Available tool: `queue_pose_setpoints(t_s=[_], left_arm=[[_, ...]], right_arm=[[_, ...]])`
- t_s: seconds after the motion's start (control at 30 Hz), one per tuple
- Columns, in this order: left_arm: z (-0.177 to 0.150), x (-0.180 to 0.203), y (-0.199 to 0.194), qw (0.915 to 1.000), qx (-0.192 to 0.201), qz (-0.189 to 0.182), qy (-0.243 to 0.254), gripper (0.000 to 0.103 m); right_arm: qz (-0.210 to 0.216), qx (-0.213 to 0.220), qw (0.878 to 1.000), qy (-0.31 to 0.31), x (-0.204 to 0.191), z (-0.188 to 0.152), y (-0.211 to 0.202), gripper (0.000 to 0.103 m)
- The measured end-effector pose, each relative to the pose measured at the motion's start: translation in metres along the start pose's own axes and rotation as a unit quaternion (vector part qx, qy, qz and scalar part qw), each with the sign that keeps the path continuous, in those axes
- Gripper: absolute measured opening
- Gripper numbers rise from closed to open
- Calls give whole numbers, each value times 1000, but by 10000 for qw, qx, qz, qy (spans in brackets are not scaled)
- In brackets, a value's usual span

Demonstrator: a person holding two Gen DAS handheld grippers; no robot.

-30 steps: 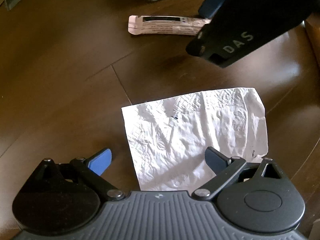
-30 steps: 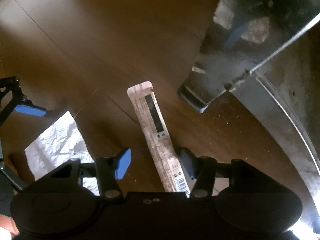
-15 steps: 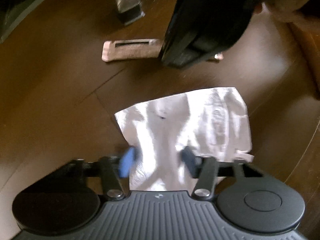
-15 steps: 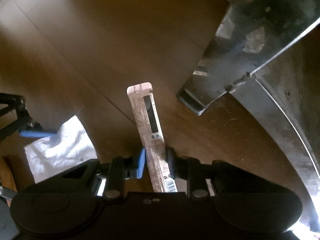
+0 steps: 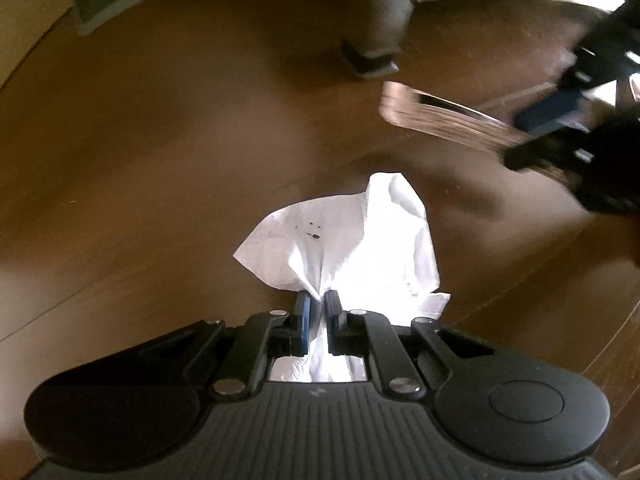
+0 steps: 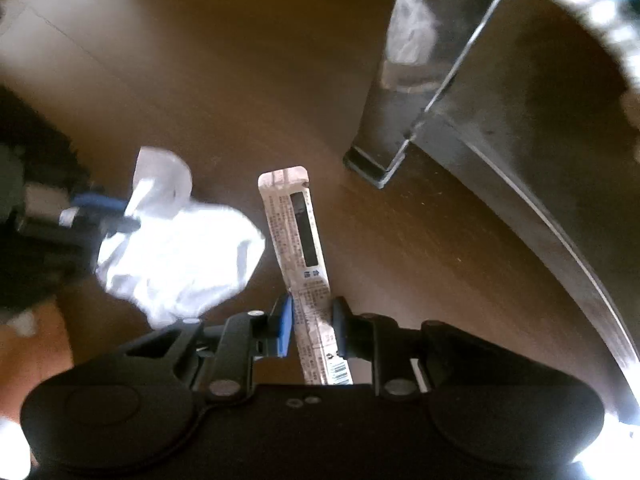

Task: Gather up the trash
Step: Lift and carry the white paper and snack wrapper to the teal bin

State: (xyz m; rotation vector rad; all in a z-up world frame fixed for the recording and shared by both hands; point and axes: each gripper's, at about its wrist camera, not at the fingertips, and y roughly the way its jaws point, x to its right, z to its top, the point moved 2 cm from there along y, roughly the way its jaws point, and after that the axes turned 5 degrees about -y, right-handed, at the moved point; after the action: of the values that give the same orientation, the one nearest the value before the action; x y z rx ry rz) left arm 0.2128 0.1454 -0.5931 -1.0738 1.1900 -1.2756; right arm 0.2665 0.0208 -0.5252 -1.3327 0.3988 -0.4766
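While both pieces are pinched, pickup step looks done: left tool (image 5: 317, 307) clamps the white napkin (image 5: 352, 236), bunched and apparently off the wooden floor (image 5: 140, 160); right tool (image 6: 311, 316) grips the long wrapper (image 6: 298, 236) near its barcode end. Next: carry both to a bin, none visible.

Home: wood plank floor (image 5: 160, 168), metal furniture leg (image 6: 384, 128).

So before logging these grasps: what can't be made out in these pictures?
- Left wrist view: wrapper print, motion-blurred.
- Right wrist view: wrapper small text, too fine; its near end hidden behind the right gripper.
- Neither view shows a trash bin.
- Napkin base hidden between left gripper fingers.
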Motion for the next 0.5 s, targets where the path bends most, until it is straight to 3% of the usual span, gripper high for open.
queue_pose_setpoints(t_s=[0.27, 0.5], left_arm=[[14, -43, -81, 9979, 356, 194, -497, 8], [16, -87, -160, 9867, 897, 406, -1290, 7]], right_arm=[[28, 464, 9987, 213, -14, -8, -92, 19], [-150, 1055, 9937, 343, -33, -18, -180, 19]])
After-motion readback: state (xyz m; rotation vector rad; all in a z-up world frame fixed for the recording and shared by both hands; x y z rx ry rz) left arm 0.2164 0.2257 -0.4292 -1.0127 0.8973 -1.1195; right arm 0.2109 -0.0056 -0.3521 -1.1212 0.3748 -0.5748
